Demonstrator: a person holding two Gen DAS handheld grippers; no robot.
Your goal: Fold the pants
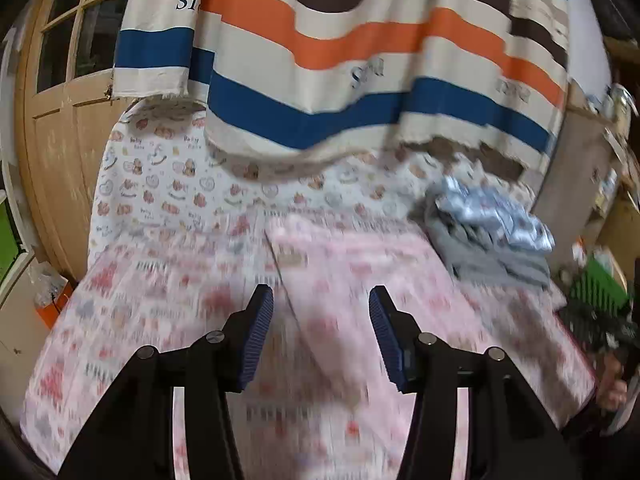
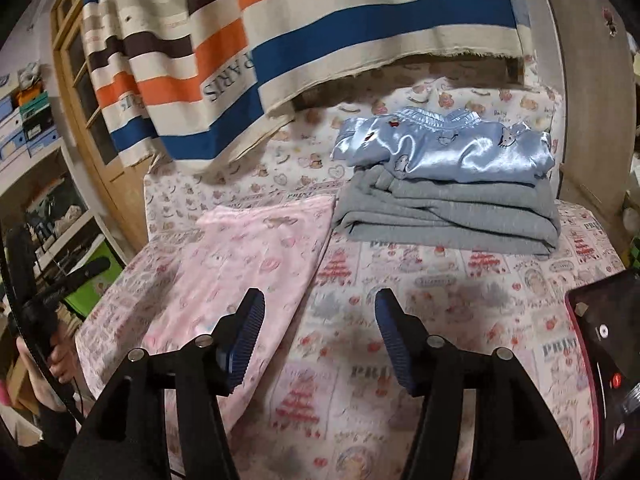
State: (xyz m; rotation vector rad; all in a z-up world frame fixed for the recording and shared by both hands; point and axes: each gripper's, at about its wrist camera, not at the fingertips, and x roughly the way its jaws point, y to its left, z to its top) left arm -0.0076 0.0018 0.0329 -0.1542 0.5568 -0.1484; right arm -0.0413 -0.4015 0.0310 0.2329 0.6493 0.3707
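Left wrist view: left gripper [image 1: 321, 320], jaws spread, nothing between them; pink pants [image 1: 320, 280] lie flat beneath, blurred, reaching toward 12 o'clock. Right wrist view: right gripper [image 2: 320, 332], jaws spread and empty; pink pants [image 2: 256, 264] at 10 o'clock, their right edge just beside the left pad. Grey folded garment [image 2: 448, 216] at 1 o'clock, blue satin garment [image 2: 444, 148] stacked on it. Printed bedsheet [image 2: 460, 300] bare at 3 o'clock. Striped cloth [image 2: 320, 40] hangs at 12 o'clock.
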